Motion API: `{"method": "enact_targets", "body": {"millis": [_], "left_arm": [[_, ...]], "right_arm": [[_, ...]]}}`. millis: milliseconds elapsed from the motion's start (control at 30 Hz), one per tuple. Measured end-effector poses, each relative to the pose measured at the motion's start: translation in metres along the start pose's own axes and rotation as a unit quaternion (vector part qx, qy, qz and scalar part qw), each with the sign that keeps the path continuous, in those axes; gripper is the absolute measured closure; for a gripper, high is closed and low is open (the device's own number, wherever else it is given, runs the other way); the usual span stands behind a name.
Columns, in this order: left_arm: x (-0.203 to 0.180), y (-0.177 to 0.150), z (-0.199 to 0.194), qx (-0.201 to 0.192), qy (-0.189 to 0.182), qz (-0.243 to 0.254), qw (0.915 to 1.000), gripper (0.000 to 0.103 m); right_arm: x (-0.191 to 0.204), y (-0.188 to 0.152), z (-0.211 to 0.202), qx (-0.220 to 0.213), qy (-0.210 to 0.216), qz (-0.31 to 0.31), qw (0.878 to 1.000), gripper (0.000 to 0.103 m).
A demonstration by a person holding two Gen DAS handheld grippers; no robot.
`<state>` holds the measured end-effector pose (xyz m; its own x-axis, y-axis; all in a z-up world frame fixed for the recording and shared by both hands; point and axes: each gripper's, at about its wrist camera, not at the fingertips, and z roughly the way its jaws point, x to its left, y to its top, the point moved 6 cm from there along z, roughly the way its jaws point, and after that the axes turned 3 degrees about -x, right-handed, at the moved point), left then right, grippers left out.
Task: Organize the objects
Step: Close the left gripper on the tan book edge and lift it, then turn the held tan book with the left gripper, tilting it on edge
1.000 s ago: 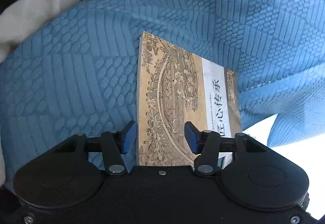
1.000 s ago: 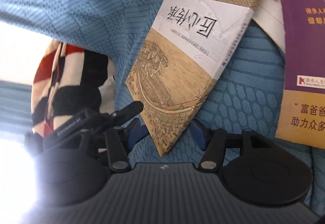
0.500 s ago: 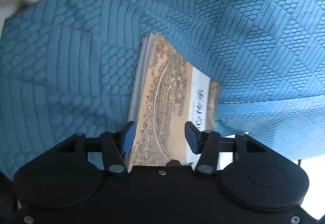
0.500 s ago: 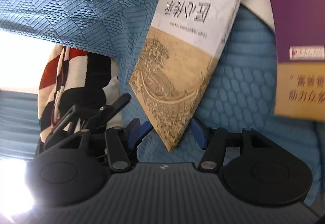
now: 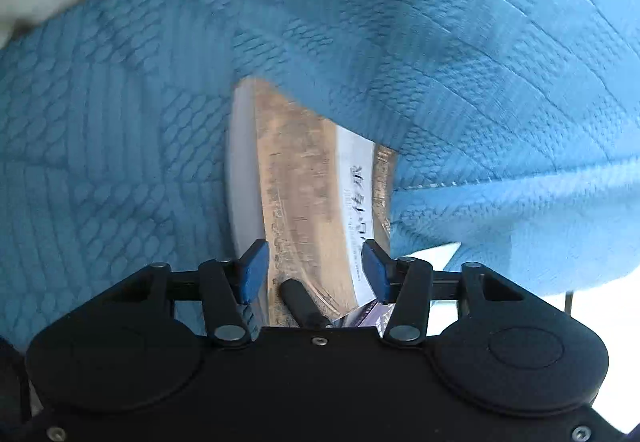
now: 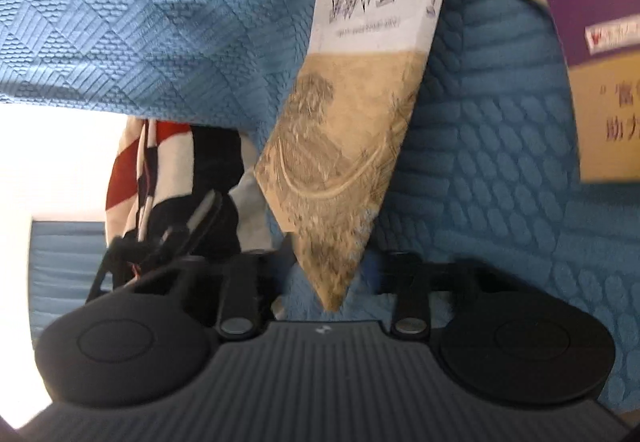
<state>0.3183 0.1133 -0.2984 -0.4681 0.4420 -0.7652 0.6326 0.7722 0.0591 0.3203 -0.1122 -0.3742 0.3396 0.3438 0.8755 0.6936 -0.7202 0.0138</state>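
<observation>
Here, a tan book (image 5: pixel 296 193) with an old ink-drawn scene and a white title band is seen near the centre of the left wrist view, standing on edge with its page block turned to the left of the frame. Its upper right part is covered by a fold of the blue quilted blanket (image 5: pixel 460 53). The left gripper (image 5: pixel 315 270) is positioned at the lower centre with its blue pads on either side of the book's near end; whether the pads press on the cover cannot be told, as the frame is blurred. A black finger of the other tool (image 5: pixel 302 302) is seen resting against the cover between those pads. In the right wrist view the same book (image 6: pixel 348 161) hangs diagonally from the upper centre to the lower centre, its lowest corner reaching down between the jaws of the right gripper (image 6: pixel 330 278). Those jaws have just been closing, with the book's corner between them; actual contact is hidden by blur. A purple and orange book (image 6: pixel 584 21) lies at the right edge, and a red, white and black striped cloth (image 6: pixel 160 161) is visible at centre left.
</observation>
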Motion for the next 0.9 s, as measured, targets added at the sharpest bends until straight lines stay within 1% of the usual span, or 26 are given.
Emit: {"method": "enact_targets", "body": {"millis": [33, 67, 100, 167, 233, 300, 467, 633, 800, 900], "left_arm": [[-0.002, 0.000, 0.001, 0.000, 0.006, 0.008, 1.0000, 0.053], [-0.004, -0.001, 0.000, -0.001, 0.007, 0.014, 0.9999, 0.051], [-0.006, -0.001, 0.000, -0.002, 0.003, 0.020, 0.9998, 0.049], [-0.010, -0.001, 0.000, -0.001, -0.009, 0.026, 0.9996, 0.046], [-0.013, 0.000, -0.001, -0.001, -0.022, 0.028, 0.9994, 0.041], [-0.013, 0.002, -0.002, -0.001, -0.025, 0.022, 0.9995, 0.022], [-0.003, 0.015, -0.008, -0.022, -0.020, 0.002, 0.9995, 0.022], [0.006, 0.022, -0.006, -0.024, -0.019, -0.022, 0.9993, 0.021], [0.015, 0.019, 0.004, -0.003, 0.002, -0.027, 0.9996, 0.021], [0.018, 0.013, 0.015, 0.012, -0.002, -0.036, 0.9993, 0.021]], "right_arm": [[0.000, 0.001, 0.000, -0.001, -0.004, -0.001, 1.000, 0.081], [0.001, 0.002, -0.001, -0.004, -0.003, 0.000, 1.000, 0.086], [0.003, 0.002, -0.004, -0.007, 0.001, -0.004, 1.000, 0.087], [0.011, 0.004, -0.008, -0.012, 0.007, -0.022, 1.000, 0.086], [0.017, 0.007, -0.013, -0.015, 0.012, -0.025, 0.999, 0.086], [0.018, 0.010, -0.017, -0.015, 0.014, -0.020, 1.000, 0.086], [0.018, 0.013, -0.031, -0.023, 0.012, -0.014, 1.000, 0.086], [0.017, 0.018, -0.050, -0.040, 0.008, -0.021, 0.999, 0.086], [0.013, 0.025, -0.073, -0.056, 0.015, -0.013, 0.998, 0.086], [0.011, 0.031, -0.087, -0.063, 0.026, -0.007, 0.998, 0.086]]}}
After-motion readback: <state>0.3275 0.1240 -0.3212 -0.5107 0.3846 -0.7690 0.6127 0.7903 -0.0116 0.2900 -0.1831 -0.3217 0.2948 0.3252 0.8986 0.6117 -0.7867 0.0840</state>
